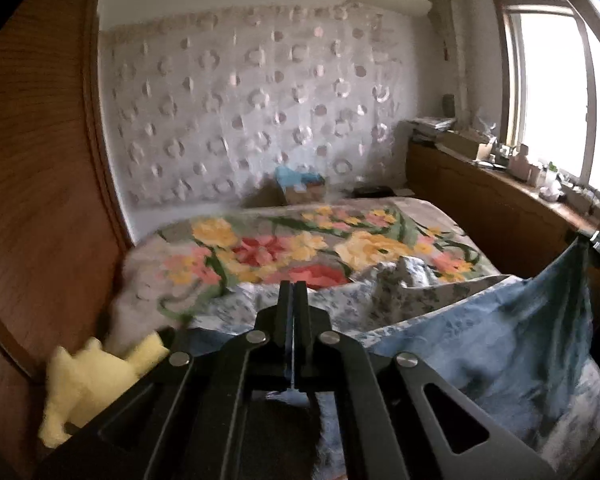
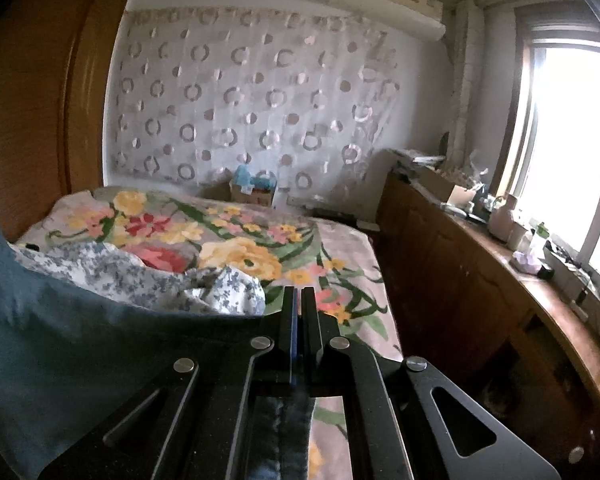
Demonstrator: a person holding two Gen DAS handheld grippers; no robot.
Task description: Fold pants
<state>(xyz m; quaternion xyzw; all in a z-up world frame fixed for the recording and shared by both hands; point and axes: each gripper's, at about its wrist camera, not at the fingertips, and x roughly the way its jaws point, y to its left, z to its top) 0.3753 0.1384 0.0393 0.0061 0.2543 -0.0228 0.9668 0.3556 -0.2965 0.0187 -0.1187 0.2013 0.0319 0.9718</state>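
Over bed [image 2: 340,240], both jaws level — clamping pants [image 2: 60,340]

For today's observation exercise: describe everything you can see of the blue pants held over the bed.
The blue pants look like soft denim, darker outside and paler inside. They hang stretched between the left gripper and right gripper, both with jaws shut on the fabric's edge, a thin blue strip showing between them. The cloth sags above the flowered bedspread.

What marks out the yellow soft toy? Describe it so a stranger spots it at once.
Start at the bed with the big flowered blanket. Follow its near edge to the wooden wall panel beside it. The yellow soft toy sits in that gap, plain pale yellow and fuzzy, while every cloth near it is printed or blue.
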